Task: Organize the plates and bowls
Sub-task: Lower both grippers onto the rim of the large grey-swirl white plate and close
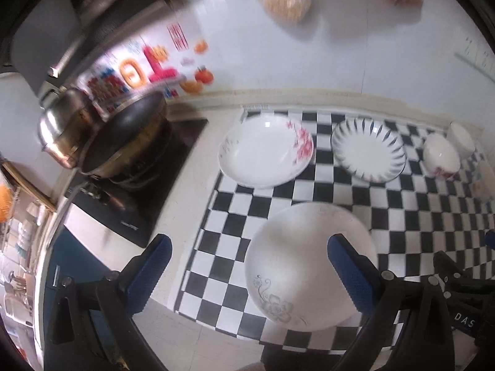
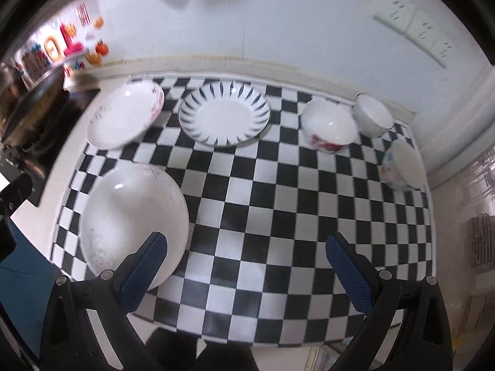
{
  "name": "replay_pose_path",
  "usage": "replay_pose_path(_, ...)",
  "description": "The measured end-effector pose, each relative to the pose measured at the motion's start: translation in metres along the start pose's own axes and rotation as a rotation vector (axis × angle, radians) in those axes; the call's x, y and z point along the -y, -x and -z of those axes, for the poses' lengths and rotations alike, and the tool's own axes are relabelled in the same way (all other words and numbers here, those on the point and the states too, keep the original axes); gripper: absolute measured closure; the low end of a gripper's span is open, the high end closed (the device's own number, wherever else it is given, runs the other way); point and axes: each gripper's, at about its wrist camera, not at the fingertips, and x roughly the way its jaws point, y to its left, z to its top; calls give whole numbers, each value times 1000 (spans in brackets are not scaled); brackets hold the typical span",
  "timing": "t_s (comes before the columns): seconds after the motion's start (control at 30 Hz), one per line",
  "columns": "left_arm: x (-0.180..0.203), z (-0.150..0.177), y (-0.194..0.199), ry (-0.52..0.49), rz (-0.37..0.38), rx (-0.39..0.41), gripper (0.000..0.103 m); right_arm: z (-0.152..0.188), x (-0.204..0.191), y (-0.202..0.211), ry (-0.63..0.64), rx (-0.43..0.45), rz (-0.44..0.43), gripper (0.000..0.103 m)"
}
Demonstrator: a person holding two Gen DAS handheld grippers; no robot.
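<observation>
1. Here, a black-and-white checkered mat (image 2: 278, 201) covers most of a pale kitchen counter (image 1: 191, 160), running back to the raised lip under a white tiled wall (image 2: 278, 24).
2. On the left, a dark cooktop (image 1: 161, 185) sits just beside the mat's left edge, with a wok (image 1: 130, 136) and a steel pot (image 1: 65, 123) on it; a bright sticker (image 1: 148, 68) marks the wall behind them.
3. A row of wall sockets (image 2: 414, 24) is mounted high on the right, and a pale pipe or column (image 2: 464, 111) closes the counter's right end.
4. Along the back of the mat stand a plate with pink blossoms (image 1: 266, 151), a plate with dark rim strokes (image 2: 224, 113), then three bowls: one with red flowers (image 2: 328, 126), a plain white bowl (image 2: 372, 114) just beside it, and a pastel-patterned bowl (image 2: 402, 167) near the mat's right edge.
5. A large white plate with a grey flower (image 1: 309, 262) lies at the front left of the mat, close to the counter's front edge.
6. The left gripper (image 1: 247, 269) hovers above that plate, fingers spread wide and holding nothing; its right finger overlaps the plate in view.
7. The right gripper (image 2: 246, 269) is likewise spread and empty, over bare mat.
8. The middle and front right of the mat lie open, well apart from any dish.
</observation>
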Motion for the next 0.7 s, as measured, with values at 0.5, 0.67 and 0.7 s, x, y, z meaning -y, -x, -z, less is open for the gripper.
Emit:
replay_pose_path(0.5,-28,2,-172,-89,278,-403,42,-3,-39,-145,-211,-367,-288,8)
replay_pose_path(0.67,-26,10,-201,-124,379,-498,64,7,-40,-167,-293,-445,-341,23)
replay_pose_path(0.7,-24,13,-205,-135,391,-515,65,7,-40,-165,-295,-425,-344,25)
